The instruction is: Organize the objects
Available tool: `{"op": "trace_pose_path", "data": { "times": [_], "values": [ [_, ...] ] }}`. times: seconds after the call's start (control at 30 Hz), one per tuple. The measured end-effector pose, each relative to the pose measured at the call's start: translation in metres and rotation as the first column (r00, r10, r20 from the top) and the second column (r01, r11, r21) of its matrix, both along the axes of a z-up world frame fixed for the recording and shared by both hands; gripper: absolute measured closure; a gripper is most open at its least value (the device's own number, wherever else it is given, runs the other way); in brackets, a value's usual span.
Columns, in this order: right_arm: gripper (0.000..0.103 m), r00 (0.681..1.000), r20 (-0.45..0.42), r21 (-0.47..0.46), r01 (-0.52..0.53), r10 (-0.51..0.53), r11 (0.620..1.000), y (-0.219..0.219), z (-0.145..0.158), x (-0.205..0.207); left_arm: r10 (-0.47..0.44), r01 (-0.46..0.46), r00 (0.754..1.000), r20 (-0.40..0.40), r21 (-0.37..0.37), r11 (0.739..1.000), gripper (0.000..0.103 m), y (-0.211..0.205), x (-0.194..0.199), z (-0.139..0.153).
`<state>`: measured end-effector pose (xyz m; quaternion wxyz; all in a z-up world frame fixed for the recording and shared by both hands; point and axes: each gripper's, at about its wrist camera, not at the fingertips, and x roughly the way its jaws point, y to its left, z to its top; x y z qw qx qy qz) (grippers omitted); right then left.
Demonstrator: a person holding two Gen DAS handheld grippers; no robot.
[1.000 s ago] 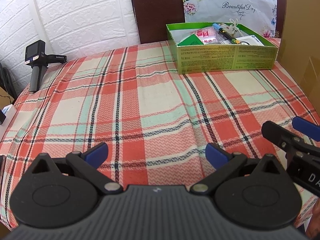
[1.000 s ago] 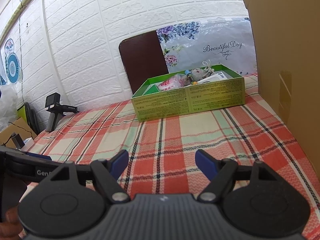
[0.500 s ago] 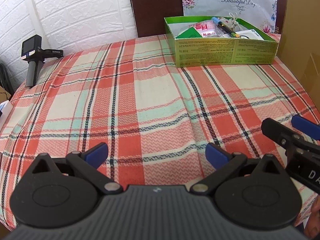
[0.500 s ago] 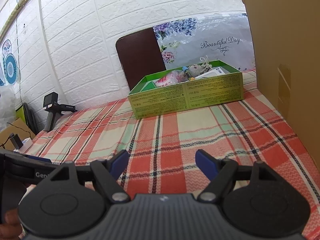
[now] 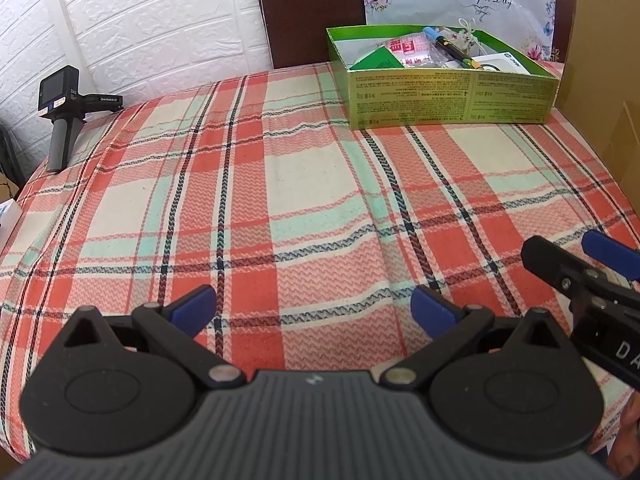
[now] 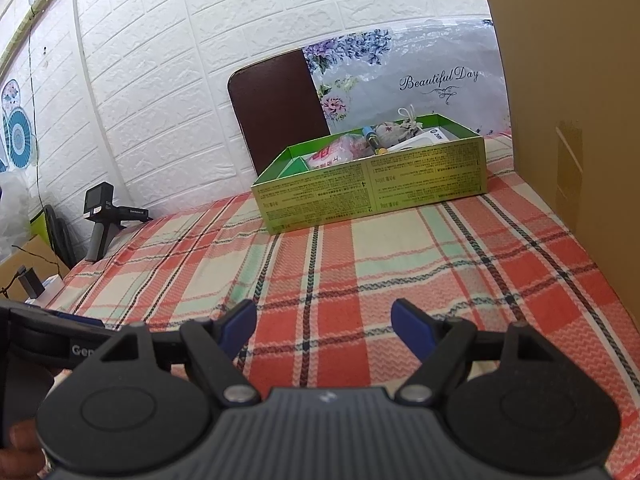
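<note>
Both tongs idle and empty. Left tongs [image 5: 314, 306] spread wide, nothing between the blue pads. Right tongs [image 6: 324, 326] likewise spread, nothing held. They sit side by side, low over the near edge of the surface [image 5: 280, 184] with its plaid cloth; the right tongs' tip shows at the right edge of the left view.

Green box [image 5: 448, 96] sits well ahead of both tongs, at the far end of the cloth, ahead-right of the left tongs and roughly straight ahead of the right ones. Already loaded: a red-and-white packet [image 5: 408, 49], a green packet [image 5: 378, 60], a pen [image 5: 452, 46], a small cloth pouch [image 6: 396, 130], a flat white item [image 5: 502, 62]. Stretch of cloth between tongs and box carries no loose objects that I can see.

Off to the far left of the tongs, a handheld camera on a grip [image 5: 60, 112] stands at the cloth's edge. Looks like rig gear, not a task item, but can't be sure. Cardboard sheet [image 6: 568, 120] stands as a wall just right of the right tongs, running up alongside the box.

Read: sorting looks done or nearly so, everything loose appears to be in the box. Step in hand is likely a pause or wrap-up.

Next move, if any: either reach forward to tidy the box contents, which needs a long extension and a careful approach over the near wall, or go far left for the camera. No grasp needed right here.
</note>
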<state>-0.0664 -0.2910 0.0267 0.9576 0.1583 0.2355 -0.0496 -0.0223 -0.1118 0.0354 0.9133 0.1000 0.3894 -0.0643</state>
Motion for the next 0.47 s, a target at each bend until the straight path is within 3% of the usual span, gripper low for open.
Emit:
{"op": "trace_pose_path", "data": {
  "times": [0.47],
  "values": [
    [0.025, 1.0, -0.014, -0.005, -0.002, 0.002, 1.0, -0.0004, -0.0021, 0.0063, -0.012, 0.013, 0.999, 0.032, -0.026, 1.0, 0.0, -0.0026, 0.0045, 0.005]
  ]
}}
